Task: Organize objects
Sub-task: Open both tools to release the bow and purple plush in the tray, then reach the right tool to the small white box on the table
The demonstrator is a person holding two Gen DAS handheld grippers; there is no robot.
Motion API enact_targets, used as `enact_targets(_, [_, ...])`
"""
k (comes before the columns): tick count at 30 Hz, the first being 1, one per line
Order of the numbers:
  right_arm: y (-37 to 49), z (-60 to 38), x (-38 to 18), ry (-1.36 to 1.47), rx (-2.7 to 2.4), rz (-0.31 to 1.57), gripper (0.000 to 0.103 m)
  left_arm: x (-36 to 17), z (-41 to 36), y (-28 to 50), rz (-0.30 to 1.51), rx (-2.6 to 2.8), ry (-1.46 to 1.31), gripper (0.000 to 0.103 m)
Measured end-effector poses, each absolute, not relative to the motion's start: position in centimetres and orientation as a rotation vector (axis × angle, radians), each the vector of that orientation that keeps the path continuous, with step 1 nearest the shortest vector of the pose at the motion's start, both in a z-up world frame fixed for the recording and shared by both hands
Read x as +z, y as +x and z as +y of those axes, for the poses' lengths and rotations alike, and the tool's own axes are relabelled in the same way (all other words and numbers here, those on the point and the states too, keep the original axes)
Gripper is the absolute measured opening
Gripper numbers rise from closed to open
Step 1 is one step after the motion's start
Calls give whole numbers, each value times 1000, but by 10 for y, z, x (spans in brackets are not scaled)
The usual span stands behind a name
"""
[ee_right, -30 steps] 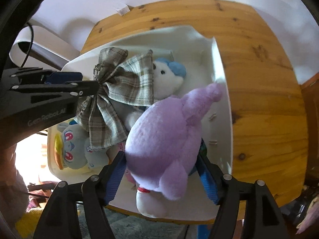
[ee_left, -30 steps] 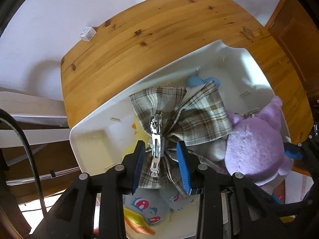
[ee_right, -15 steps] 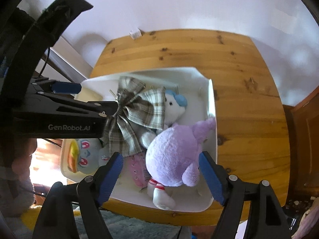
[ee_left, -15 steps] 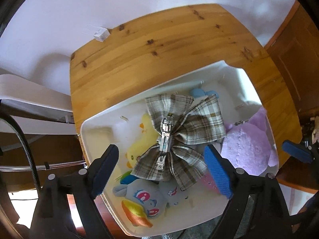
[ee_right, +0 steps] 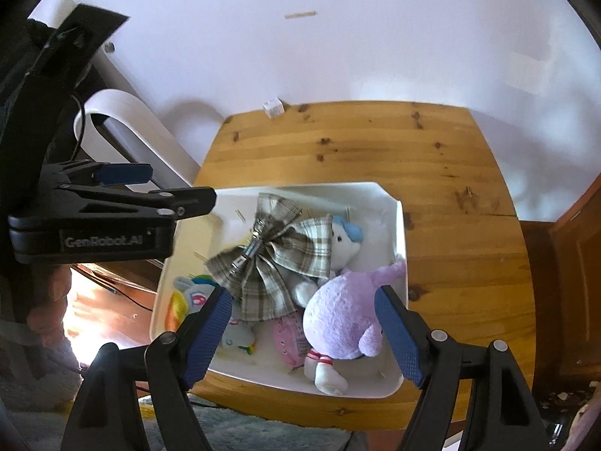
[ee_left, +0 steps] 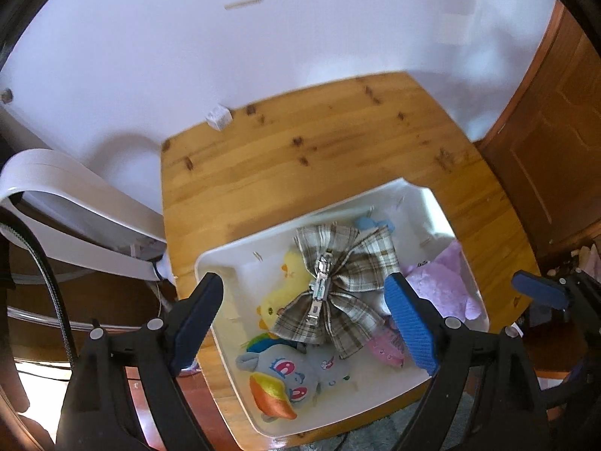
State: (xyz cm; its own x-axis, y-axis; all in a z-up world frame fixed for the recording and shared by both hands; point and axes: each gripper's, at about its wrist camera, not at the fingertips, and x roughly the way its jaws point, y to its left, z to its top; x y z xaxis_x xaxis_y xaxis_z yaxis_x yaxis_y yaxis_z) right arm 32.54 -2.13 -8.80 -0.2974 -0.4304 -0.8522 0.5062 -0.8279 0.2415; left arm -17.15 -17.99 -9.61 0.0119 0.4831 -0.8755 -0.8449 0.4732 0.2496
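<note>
A white bin [ee_left: 210,263] [ee_right: 400,225] sits on the wooden table [ee_left: 300,158] [ee_right: 375,143], filled with toys. On top lies a plaid bow with a metal clip [ee_left: 330,285] [ee_right: 274,251]. Beside it rests a purple plush [ee_left: 439,285] [ee_right: 342,315]; a yellow chick [ee_left: 278,297], a grey rainbow plush [ee_left: 285,376] [ee_right: 188,297], a white toy with blue ears [ee_right: 345,244] and a pink item [ee_right: 289,338] lie below. My left gripper [ee_left: 304,327] [ee_right: 180,195] hangs open above the bin, holding nothing. My right gripper [ee_right: 300,334] is open too, well above the purple plush.
A small white box [ee_left: 218,117] [ee_right: 273,106] sits at the table's far edge against the white wall. A white curved chair [ee_left: 67,203] [ee_right: 127,127] stands left of the table. Brown wooden furniture [ee_left: 556,131] is on the right. A person's hand [ee_right: 41,308] holds the left tool.
Left gripper let go of the plaid bow and opened wide; right gripper released the purple plush. Both have pulled up and back, so the bin looks smaller.
</note>
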Motion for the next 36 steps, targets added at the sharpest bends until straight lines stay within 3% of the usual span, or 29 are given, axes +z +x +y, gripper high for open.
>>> enact_targets(11, [315, -23, -60, 1364, -2143, 5, 79, -60, -193, -204, 1048, 1120, -406, 90])
enact_targets(17, [297, -21, -16, 1278, -2186, -39, 79, -33, -197, -215, 977, 1143, -403, 91])
enact_targets(20, [292, -22, 5, 1224, -2211, -33, 79, -21, -201, -215, 947, 1150, -385, 97])
enact_targets(36, [240, -72, 113, 982, -2236, 22, 81, 27, -197, -214, 859, 1213, -341, 98])
